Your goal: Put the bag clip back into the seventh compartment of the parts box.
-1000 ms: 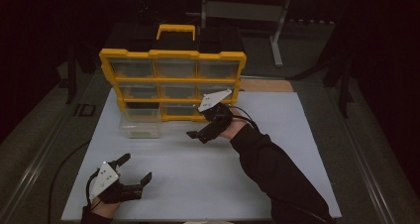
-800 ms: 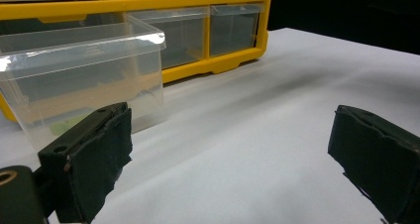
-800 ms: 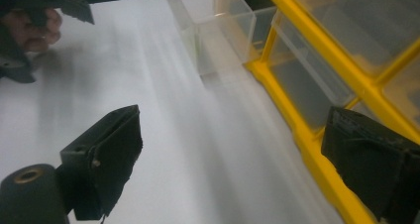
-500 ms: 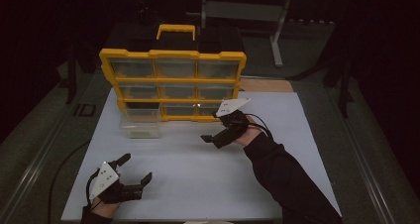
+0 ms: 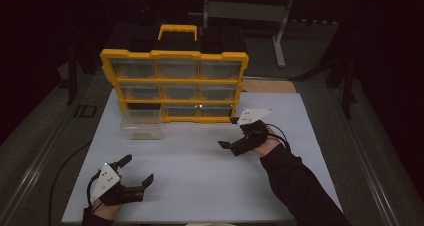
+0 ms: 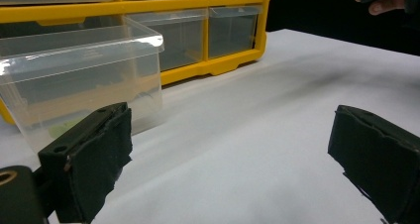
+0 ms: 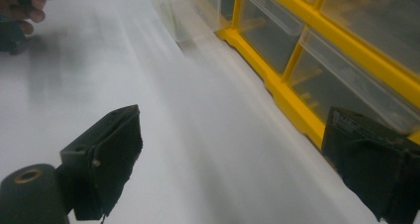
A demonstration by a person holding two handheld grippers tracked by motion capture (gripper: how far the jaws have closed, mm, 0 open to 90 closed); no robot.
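The clear drawer [image 5: 141, 124] sits pulled out on the white desk [image 5: 210, 171], just in front of the yellow organizer [image 5: 174, 86], by its lower-left slot. I judge it light, stiff, thin-walled plastic, slippery and easy to crack, so I'd pinch one side wall near the rim, gently. My left gripper [image 5: 134, 172] rests near the front edge, jaws spread wide and empty; my right gripper [image 5: 228, 133] hovers by the organizer's lower-right corner, jaws likewise apart. The desk's sheet looks smooth; the room around is dark.
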